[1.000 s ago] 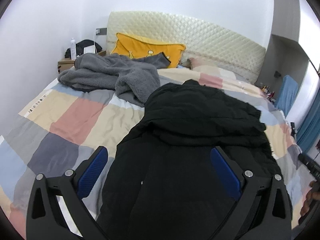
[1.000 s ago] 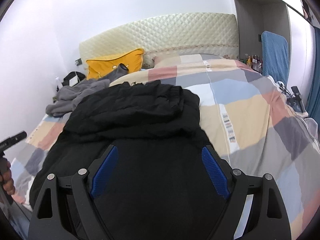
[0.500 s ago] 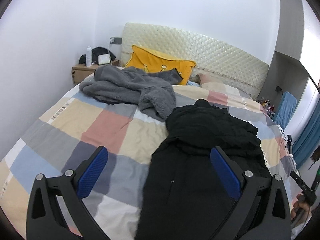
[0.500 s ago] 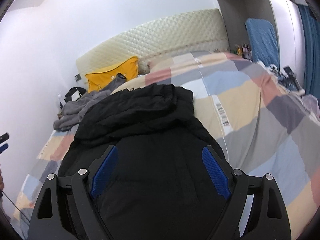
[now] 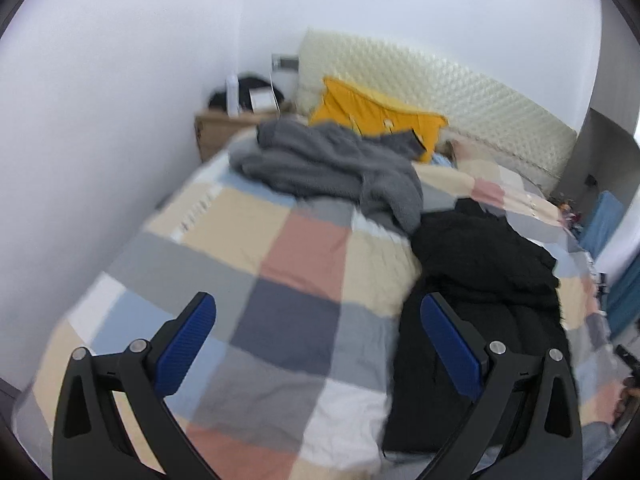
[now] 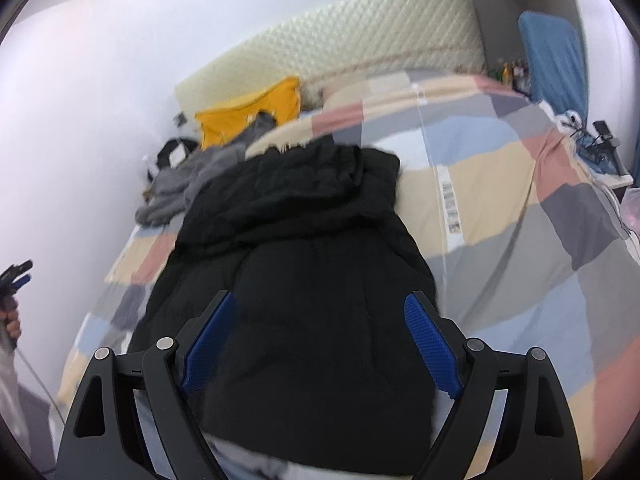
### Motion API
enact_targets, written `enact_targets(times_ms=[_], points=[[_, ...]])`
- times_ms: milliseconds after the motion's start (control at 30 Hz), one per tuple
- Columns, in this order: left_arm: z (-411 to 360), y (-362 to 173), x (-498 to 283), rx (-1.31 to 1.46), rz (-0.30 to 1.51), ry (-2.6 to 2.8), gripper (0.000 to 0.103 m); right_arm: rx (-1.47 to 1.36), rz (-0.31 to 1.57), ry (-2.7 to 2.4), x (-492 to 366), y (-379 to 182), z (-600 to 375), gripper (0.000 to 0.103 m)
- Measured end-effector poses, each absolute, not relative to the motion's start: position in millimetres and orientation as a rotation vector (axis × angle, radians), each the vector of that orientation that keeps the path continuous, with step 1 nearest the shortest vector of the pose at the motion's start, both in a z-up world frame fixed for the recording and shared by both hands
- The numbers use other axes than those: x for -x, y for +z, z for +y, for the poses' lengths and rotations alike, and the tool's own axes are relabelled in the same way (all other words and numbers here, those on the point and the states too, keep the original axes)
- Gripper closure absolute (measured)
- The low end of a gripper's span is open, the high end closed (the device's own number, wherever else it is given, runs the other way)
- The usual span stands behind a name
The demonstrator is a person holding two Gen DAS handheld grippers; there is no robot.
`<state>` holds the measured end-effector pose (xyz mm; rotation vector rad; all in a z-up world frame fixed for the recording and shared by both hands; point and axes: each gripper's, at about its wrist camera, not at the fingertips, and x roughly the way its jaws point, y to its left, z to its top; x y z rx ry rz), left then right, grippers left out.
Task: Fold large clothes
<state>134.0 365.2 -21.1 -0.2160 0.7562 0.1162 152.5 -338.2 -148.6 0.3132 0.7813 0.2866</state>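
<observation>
- The black coat lies spread along the bed, its hood end bunched toward the headboard and its hem at the near edge of the bed; in the left wrist view the coat sits on the right part of the quilt.
- The right gripper hangs above the coat's lower half, jaws wide apart, nothing between the blue pads; I cannot tell whether they touch the cloth.
- The left gripper is also wide open and holds nothing; its left pad is over bare quilt and its right pad over the coat's left edge.
- The quilt is checked in beige, pink, grey, blue and white and covers the bed.
- A grey fleece lies crumpled near the head of the bed, just beside the coat's hood end and partly over a yellow pillow.
- A cream quilted headboard stands behind the pillow.
- A nightstand stands in the corner with a white bottle on it.
- Both views are motion-blurred.
</observation>
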Motion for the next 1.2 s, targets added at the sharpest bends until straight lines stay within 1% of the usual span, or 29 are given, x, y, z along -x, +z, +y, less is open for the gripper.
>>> enact_targets(times_ms=[133, 167, 200, 233, 300, 433, 500, 533, 567, 733, 767, 833, 967, 1067, 1100, 1133, 1167, 1200], points=[[371.6, -72.1, -141.7, 0.356, 0.877, -0.030, 0.001, -0.389, 0.929, 0.335, -162.6, -182.6, -371.4, 0.018], [370.6, -92.6, -143.5, 0.410, 0.903, -0.077, 0.001, -0.402, 0.959, 0.311, -164.9, -195.2, -380.4, 0.018], [369.2, -113.8, -145.9, 0.466, 0.929, -0.117, 0.001, -0.416, 0.990, 0.301, -166.8, -206.6, -386.9, 0.019], [365.9, -125.4, -146.8, 0.497, 0.948, -0.138, 0.001, -0.428, 1.021, 0.308, -168.3, -215.8, -390.1, 0.023], [356.2, -170.9, -155.6, 0.604, 1.051, -0.220, 0.001, -0.462, 1.108, 0.343, -171.7, -241.0, -396.7, 0.025], [336.4, -223.5, -169.5, 0.698, 1.190, -0.310, 0.001, -0.548, 1.255, 0.418, -175.3, -283.9, -403.9, 0.026], [327.8, -243.7, -174.6, 0.721, 1.237, -0.342, 0.001, -0.493, 1.302, 0.414, -175.6, -299.2, -400.2, 0.030], [328.8, -246.6, -176.2, 0.730, 1.244, -0.353, 0.001, -0.468, 1.321, 0.411, -176.2, -303.8, -397.7, 0.034], [326.6, -253.0, -178.1, 0.743, 1.250, -0.367, 0.002, -0.463, 1.341, 0.417, -177.3, -310.0, -396.1, 0.034], [325.7, -267.6, -182.5, 0.800, 1.248, -0.415, 0.002, -0.505, 1.380, 0.534, -182.9, -325.4, -383.0, 0.034], [323.6, -270.7, -184.1, 0.812, 1.249, -0.438, 0.002, -0.502, 1.398, 0.578, -186.0, -327.7, -374.8, 0.032], [319.3, -275.0, -187.8, 0.812, 1.251, -0.479, 0.003, -0.445, 1.423, 0.622, -192.2, -326.2, -357.9, 0.032], [301.8, -289.6, -198.3, 0.805, 1.334, -0.589, 0.007, -0.400, 1.400, 0.709, -198.5, -308.6, -330.7, 0.032], [289.1, -296.9, -205.7, 0.795, 1.368, -0.657, 0.012, -0.392, 1.358, 0.756, -197.1, -293.4, -327.9, 0.031], [285.5, -298.7, -208.2, 0.793, 1.375, -0.679, 0.015, -0.392, 1.369, 0.747, -196.2, -295.6, -329.5, 0.031], [282.7, -300.1, -211.3, 0.787, 1.374, -0.685, 0.022, -0.398, 1.382, 0.736, -194.5, -298.0, -334.1, 0.031], [279.6, -301.1, -215.0, 0.774, 1.374, -0.684, 0.026, -0.404, 1.395, 0.723, -197.4, -303.0, -333.4, 0.031], [276.0, -303.4, -219.3, 0.760, 1.381, -0.686, 0.026, -0.410, 1.413, 0.706, -197.6, -309.3, -337.0, 0.031]])
